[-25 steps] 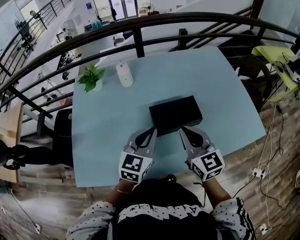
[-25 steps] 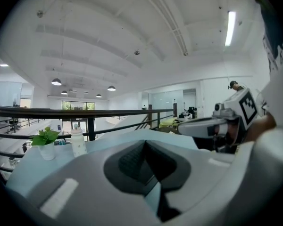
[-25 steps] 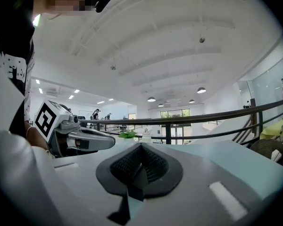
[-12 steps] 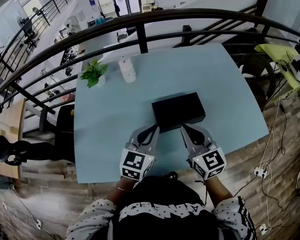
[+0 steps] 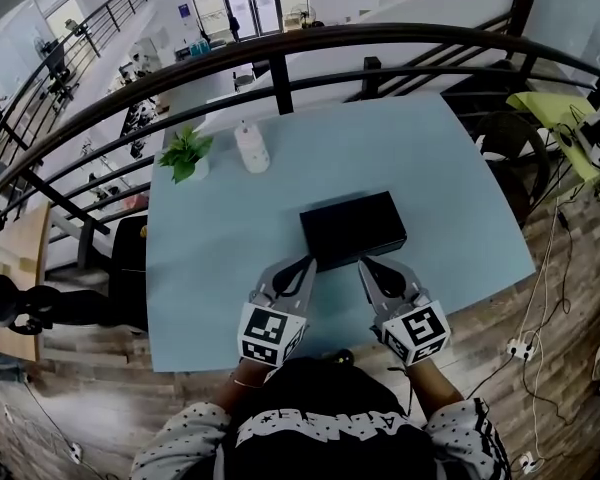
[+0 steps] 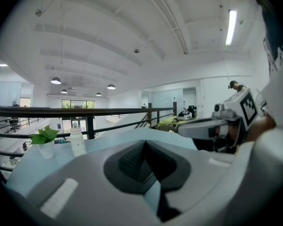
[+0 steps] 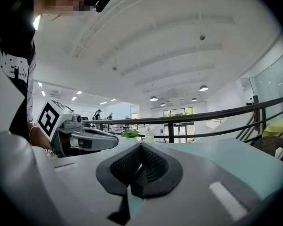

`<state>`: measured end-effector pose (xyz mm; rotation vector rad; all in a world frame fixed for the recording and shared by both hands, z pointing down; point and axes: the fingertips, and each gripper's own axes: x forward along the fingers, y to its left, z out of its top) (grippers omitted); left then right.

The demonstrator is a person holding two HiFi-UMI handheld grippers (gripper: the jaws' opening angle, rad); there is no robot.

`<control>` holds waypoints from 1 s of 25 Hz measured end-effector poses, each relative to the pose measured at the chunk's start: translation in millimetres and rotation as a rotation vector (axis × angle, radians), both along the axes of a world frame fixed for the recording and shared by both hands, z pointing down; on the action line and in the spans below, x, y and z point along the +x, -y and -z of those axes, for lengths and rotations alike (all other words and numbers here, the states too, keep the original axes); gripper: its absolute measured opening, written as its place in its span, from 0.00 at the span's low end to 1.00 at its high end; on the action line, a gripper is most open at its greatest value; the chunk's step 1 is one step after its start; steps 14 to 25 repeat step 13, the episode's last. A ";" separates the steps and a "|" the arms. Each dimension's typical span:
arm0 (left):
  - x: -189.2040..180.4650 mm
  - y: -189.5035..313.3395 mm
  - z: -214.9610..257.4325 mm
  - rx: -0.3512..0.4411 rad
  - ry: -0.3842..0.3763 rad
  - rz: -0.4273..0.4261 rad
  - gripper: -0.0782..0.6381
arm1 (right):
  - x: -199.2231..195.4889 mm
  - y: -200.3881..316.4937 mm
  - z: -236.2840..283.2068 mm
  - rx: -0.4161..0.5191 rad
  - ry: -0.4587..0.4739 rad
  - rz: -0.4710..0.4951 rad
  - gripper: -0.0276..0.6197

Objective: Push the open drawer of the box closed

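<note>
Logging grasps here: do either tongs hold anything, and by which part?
Nothing is held: the left tongs and right tongs are both shut and empty, tips by the black box.

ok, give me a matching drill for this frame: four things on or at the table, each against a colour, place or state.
1 box
2 potted plant
3 bottle
4 right gripper

A white, just right of the plant
B jaws shut, at the near edge of the table
C black, mid-table
D green leaves, far left

Pairs: 1-C, 2-D, 3-A, 4-B
</note>
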<state>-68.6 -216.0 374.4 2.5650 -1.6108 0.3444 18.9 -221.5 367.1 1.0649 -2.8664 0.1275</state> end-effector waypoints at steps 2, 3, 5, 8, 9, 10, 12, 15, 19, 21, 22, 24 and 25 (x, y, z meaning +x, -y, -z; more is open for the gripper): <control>1.2 -0.2 -0.5 -0.004 -0.001 0.001 0.11 | 1.6 -0.6 -0.5 -0.003 0.002 0.000 0.04; 1.8 0.0 -0.7 -0.004 -0.002 0.002 0.11 | 2.3 -0.7 -1.0 -0.004 0.002 0.001 0.04; 2.5 0.8 -0.7 -0.002 -0.001 0.002 0.11 | 3.0 -0.5 -0.8 -0.004 0.005 0.000 0.04; 4.0 0.0 -1.2 -0.005 0.001 0.000 0.11 | 5.5 -1.8 -1.1 -0.006 0.007 -0.004 0.04; 4.7 -0.7 -1.6 -0.007 0.000 -0.001 0.11 | 6.8 -2.6 -1.6 -0.007 0.006 -0.006 0.04; 5.3 -1.4 -1.9 -0.009 -0.002 -0.002 0.11 | 7.9 -3.4 -2.0 -0.008 0.005 -0.008 0.04; 6.1 -2.9 -2.0 -0.011 -0.007 -0.003 0.11 | 9.3 -5.0 -2.3 -0.011 0.003 -0.011 0.04; 6.4 -3.7 -2.1 -0.013 -0.010 -0.003 0.11 | 9.9 -5.8 -2.5 -0.013 0.002 -0.012 0.04; 6.4 -3.7 -2.1 -0.013 -0.010 -0.003 0.11 | 9.9 -5.8 -2.5 -0.013 0.002 -0.012 0.04; 6.4 -3.7 -2.1 -0.013 -0.010 -0.003 0.11 | 9.9 -5.8 -2.5 -0.013 0.002 -0.012 0.04; 6.4 -3.7 -2.1 -0.013 -0.010 -0.003 0.11 | 9.9 -5.8 -2.5 -0.013 0.002 -0.012 0.04; 6.4 -3.7 -2.1 -0.013 -0.010 -0.003 0.11 | 9.9 -5.8 -2.5 -0.013 0.002 -0.012 0.04; 6.4 -3.7 -2.1 -0.013 -0.010 -0.003 0.11 | 9.9 -5.8 -2.5 -0.013 0.002 -0.012 0.04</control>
